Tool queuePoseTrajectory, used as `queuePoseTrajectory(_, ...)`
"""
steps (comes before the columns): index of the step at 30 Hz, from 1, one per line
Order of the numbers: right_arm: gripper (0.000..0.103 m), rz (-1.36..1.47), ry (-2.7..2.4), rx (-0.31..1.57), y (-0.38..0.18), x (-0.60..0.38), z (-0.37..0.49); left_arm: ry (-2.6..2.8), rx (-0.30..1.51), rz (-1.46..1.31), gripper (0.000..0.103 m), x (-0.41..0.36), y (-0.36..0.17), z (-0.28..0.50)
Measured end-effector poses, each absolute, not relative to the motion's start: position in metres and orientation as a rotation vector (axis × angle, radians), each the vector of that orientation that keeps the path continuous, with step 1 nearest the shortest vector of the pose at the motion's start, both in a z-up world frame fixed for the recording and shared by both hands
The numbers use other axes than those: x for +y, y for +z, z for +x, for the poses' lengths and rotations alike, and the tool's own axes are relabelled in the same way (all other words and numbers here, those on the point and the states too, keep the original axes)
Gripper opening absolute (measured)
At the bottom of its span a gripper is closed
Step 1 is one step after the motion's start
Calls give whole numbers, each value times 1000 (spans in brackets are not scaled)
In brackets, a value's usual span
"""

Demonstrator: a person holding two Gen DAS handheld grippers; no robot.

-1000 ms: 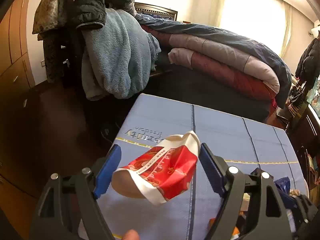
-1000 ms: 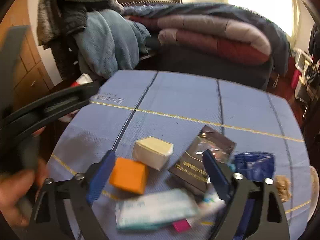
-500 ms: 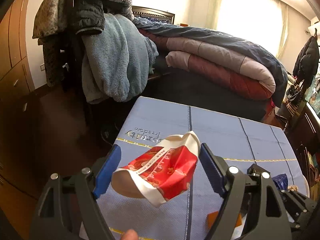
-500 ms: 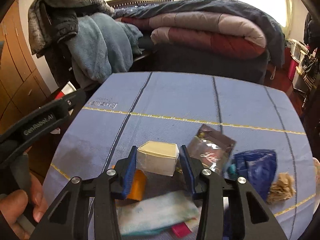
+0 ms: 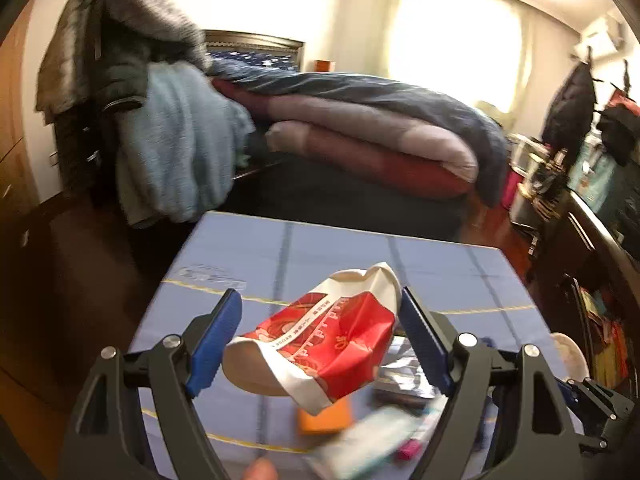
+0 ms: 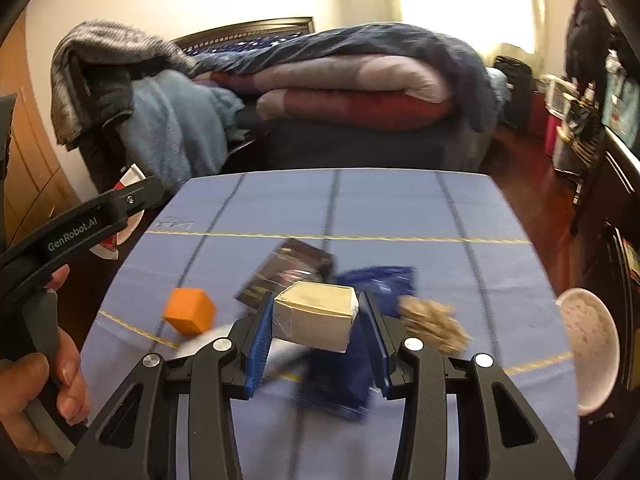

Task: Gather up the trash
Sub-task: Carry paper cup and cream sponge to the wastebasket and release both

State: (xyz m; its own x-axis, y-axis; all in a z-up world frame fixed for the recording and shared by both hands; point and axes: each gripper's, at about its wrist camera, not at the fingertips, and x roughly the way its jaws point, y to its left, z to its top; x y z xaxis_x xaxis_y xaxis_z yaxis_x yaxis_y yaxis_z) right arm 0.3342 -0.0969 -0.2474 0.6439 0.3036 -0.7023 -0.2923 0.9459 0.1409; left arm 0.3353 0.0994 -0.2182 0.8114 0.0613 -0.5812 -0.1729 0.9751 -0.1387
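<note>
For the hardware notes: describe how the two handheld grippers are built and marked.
Both the left gripper and the right gripper have black angular frames with triangular cut-outs, silver round bolts at the pivots, and ribbed blue pads. The left one's black side reads "GenRobot.AI" in white, above a grey handle.

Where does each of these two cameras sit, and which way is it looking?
Left wrist: on the left gripper, facing forward and down over the blue table toward the bed; its fingers hold a red-and-white bag.
Right wrist: on the right gripper, facing likewise; it grips a white box; the left hand shows.
Shared: table, orange block, bed.
</note>
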Motion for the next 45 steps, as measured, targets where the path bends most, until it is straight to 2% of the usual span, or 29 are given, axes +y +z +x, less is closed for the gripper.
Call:
queuePoseTrajectory(20,43,152,94,779,-254,-256,304,-205,615,-37,80,-92,-202,337)
queuePoseTrajectory(45,43,319,-221,746,-292,-430,314,-555,716,110,81,-303,-248,389)
